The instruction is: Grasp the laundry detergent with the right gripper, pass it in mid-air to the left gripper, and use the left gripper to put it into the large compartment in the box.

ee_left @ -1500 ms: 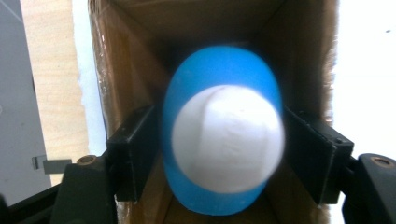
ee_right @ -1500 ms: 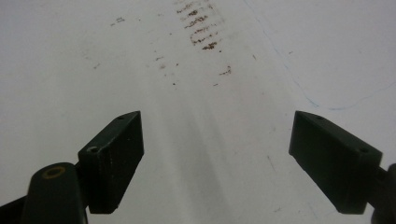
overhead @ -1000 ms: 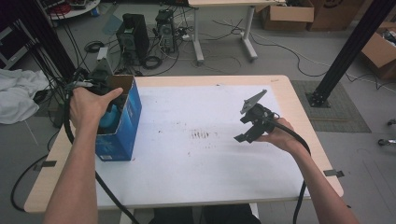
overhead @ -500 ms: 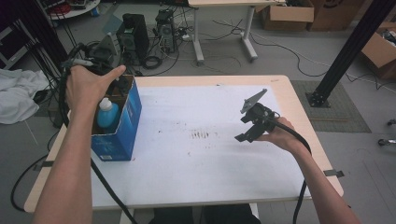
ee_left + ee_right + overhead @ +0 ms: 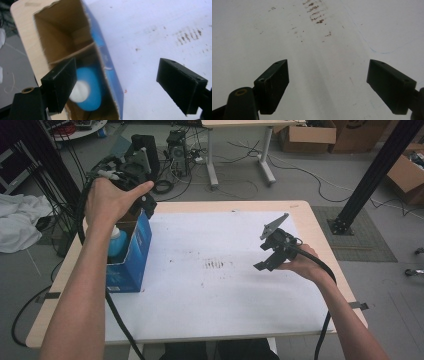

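Stage of the work. Your left gripper (image 5: 116, 87) hangs above the blue carton (image 5: 131, 251), its fingers spread wide with nothing clamped between them; they have just been opening. Below and beside your left-hand finger (image 5: 61, 83), the blue bottle (image 5: 88, 91) with its white cap (image 5: 79, 92) stands upright in the carton's near compartment, free of both pads. The far compartment, beyond the cardboard divider (image 5: 75, 53), looks empty. Judged from this, the bottle's placing in the carton appears done; what is left, if anything, is to lift your hand clear or fetch a further item, though no other loose item lies on the table.

Your right gripper (image 5: 328, 86) is held low over the bare sheet, fingers likewise wide apart and empty, well apart from the carton.

Surface. The table (image 5: 320, 232) has a pale wood top covered by a white sheet (image 5: 225, 300). Ahead of your right fingers a cluster of dark smudges (image 5: 317, 13) marks the sheet, and a faint blue pen line (image 5: 384, 51) runs off beyond the right-hand finger.

Room. Beyond the table: a grey floor with trailing cables (image 5: 300, 170), a second desk's white legs (image 5: 212, 157), cardboard boxes (image 5: 407, 172), a black diagonal post (image 5: 372, 172), computer towers (image 5: 177, 147), and white cloth (image 5: 20, 227) to the left.
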`<state>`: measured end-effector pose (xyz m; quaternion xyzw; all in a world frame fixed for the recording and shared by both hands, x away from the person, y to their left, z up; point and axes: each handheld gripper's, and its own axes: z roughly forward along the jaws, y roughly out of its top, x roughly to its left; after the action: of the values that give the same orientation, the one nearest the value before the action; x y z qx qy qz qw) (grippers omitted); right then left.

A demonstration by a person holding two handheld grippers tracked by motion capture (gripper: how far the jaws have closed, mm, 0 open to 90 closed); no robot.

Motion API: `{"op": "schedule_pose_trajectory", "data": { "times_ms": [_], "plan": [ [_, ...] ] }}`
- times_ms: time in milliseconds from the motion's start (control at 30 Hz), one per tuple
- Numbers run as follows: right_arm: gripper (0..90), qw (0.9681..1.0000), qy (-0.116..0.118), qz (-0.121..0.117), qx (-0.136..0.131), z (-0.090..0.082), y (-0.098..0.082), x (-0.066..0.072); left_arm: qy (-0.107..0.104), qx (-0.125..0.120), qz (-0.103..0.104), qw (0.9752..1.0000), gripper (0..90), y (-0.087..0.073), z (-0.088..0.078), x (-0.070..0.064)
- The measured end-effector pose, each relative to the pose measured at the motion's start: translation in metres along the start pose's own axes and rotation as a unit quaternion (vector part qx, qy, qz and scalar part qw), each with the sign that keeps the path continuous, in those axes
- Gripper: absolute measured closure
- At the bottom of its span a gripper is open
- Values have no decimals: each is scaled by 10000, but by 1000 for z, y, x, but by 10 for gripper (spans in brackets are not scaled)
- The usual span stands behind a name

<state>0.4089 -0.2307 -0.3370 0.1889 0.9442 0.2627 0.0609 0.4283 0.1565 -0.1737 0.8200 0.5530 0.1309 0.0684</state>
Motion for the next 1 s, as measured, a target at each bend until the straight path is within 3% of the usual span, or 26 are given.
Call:
{"op": "schedule_pose_trajectory", "data": {
  "times_ms": [200,233,300,500,700,1000],
  "plan": [
    [179,10000,-40,15,26,-3,1,-1,-165,-30,603,9980,174,7,2,-22],
    [179,10000,-44,16,31,-3,2,-1,-252,-30,802,9965,174,8,3,-29],
    [180,10000,-43,14,54,-3,3,-1,-378,-30,933,9949,174,9,5,-35],
    [181,10000,-48,-12,51,-4,7,-3,-614,-81,1185,9910,174,11,21,-51],
    [185,10000,-75,5,34,-8,7,-5,-790,71,1436,9865,174,6,43,-64],
    [186,9999,-114,8,57,-11,8,-9,-862,232,1562,9837,174,3,70,-78]
  ]
}}
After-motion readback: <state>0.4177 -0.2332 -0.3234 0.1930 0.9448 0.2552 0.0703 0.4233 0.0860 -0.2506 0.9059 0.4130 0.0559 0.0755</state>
